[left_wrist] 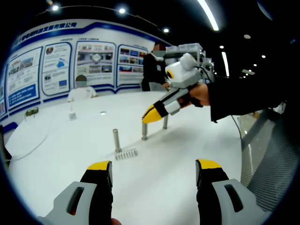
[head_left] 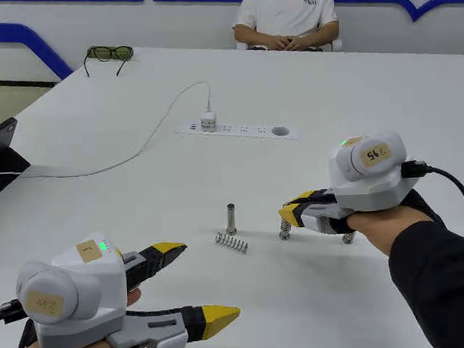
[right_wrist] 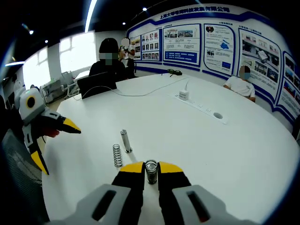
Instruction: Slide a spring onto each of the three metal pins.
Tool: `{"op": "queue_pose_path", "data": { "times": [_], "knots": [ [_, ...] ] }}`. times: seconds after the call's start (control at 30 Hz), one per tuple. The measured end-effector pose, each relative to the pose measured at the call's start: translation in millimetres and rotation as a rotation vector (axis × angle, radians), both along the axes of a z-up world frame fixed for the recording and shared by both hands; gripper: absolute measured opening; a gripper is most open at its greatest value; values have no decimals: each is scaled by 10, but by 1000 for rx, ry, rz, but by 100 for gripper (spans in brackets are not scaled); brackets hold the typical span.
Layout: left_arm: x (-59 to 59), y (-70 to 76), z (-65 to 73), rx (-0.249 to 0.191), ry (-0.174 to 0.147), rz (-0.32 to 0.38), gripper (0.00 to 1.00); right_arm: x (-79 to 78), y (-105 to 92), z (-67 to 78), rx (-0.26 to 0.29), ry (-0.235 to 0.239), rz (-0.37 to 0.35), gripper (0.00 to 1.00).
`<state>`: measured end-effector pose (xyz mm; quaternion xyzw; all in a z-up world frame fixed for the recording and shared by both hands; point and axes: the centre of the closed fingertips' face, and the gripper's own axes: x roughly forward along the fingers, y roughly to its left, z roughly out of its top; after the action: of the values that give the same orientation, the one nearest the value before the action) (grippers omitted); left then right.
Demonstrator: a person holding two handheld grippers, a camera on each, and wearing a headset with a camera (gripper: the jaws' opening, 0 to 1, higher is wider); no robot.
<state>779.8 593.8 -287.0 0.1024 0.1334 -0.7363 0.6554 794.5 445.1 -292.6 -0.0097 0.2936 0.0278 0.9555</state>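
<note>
Fingers (right_wrist: 131, 171) of our right gripper (right_wrist: 150, 165) pinch an upright spring (right_wrist: 151, 172) between their tips. Our left gripper (left_wrist: 152, 166) has its fingers (left_wrist: 99, 171) spread wide; ahead of them lie a loose spring (left_wrist: 126, 153) and a bare pin (left_wrist: 116, 140).

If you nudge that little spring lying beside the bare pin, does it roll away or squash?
The spring lies on its side on the smooth table, so a sideways nudge would probably roll it. Its open coils suggest it squashes easily endwise. It looks thin beside the bare pin, so likely very light.
</note>
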Motion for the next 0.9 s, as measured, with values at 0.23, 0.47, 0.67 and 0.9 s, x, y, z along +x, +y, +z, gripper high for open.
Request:
{"op": "queue_pose_path", "data": {
  "times": [0.23,0.47,0.67,0.9],
  "knots": [
    [1,-1,-3,1,1,1,74,-2,0,-39,-4,10,3,12],
    [0,0,-5,1,2,0,74,-11,-2,-83,-5,23,4,12],
    [-1,0,-6,1,2,0,74,-15,1,-111,-8,33,8,12],
    [-4,0,-5,2,4,0,74,-18,-2,-143,-8,42,9,12]
  ]
}}
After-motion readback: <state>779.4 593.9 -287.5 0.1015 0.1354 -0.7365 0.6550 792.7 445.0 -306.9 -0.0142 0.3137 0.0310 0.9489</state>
